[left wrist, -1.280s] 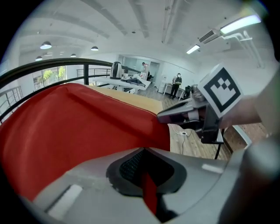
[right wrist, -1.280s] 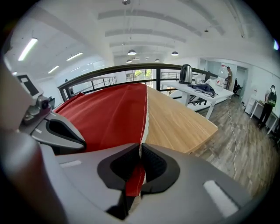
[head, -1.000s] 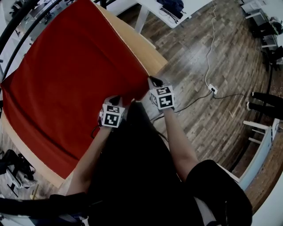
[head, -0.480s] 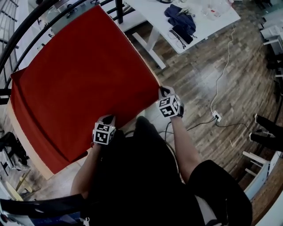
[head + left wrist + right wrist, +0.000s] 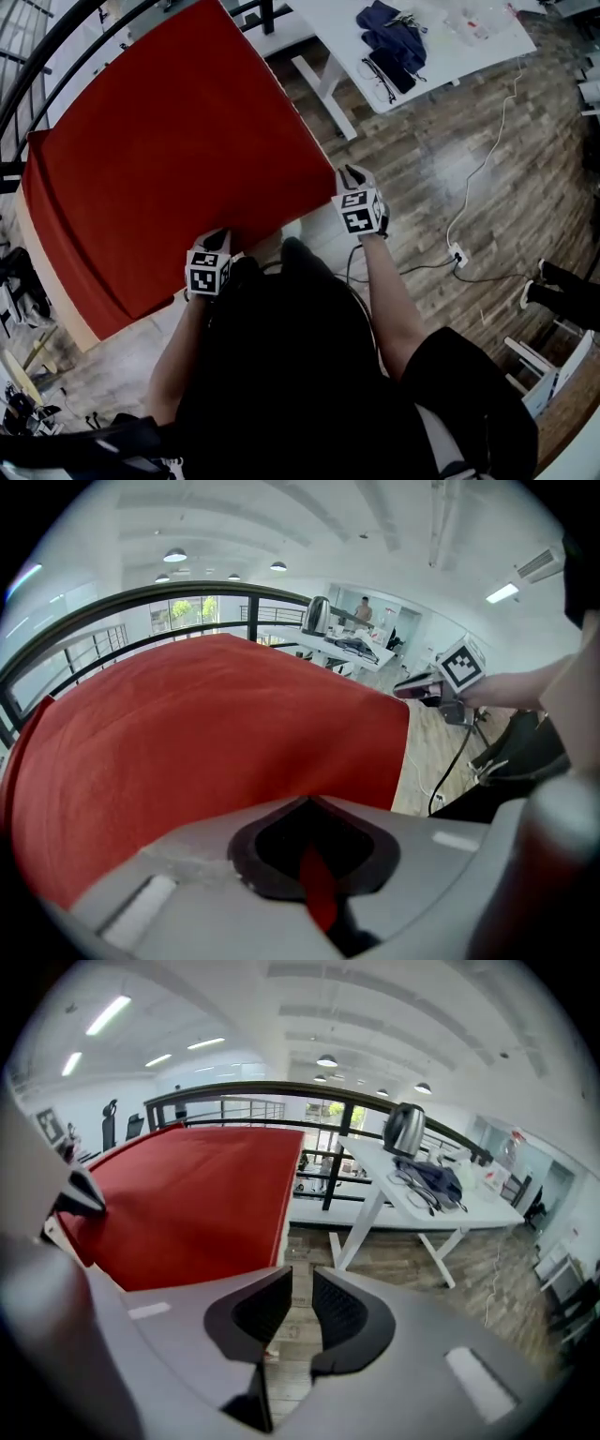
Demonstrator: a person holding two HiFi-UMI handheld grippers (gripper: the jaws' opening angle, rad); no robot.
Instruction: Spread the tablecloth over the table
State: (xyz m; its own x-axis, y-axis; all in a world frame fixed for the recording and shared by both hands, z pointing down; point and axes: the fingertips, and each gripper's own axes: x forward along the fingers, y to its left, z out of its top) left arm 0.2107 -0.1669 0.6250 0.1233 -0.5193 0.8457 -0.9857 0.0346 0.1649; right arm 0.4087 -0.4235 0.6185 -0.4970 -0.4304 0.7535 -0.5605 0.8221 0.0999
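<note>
Red fabric tablecloth (image 5: 178, 141), spread flat over nearly the whole top of a light wooden table (image 5: 66, 314), leaving only a bare strip of wood along the left side. Surface smooth across the middle. Near edge drawn close to the person in black clothing, far left corner hanging just inside a curved black metal railing (image 5: 56, 56) that runs past the far side of the table.

Far right, well apart from the red cloth: a white table (image 5: 450, 47) on angled white legs, carrying a dark blue bundle of cloth (image 5: 389, 23) and, seen from the right gripper view, a shiny metal kettle (image 5: 405, 1129).

Left tongs (image 5: 220, 236) at the near edge of the tablecloth, toward its left part. Clamped fully together, with a narrow pinch of the red fabric caught between the pads and the rest of the cloth stretching away beyond them.

Right tongs (image 5: 352, 175) just beside the near right corner of the tablecloth, out past the table's edge and above the brown plank floor (image 5: 441, 187). Jaws just now opened to a narrow gap, holding nothing, with only floor boards showing through the gap. Cloth corner free of the pads, lying a little to their left.

Smallest, on the floor to the right: a thin white cable (image 5: 487, 141) trailing down to a small white power strip (image 5: 457, 251).
</note>
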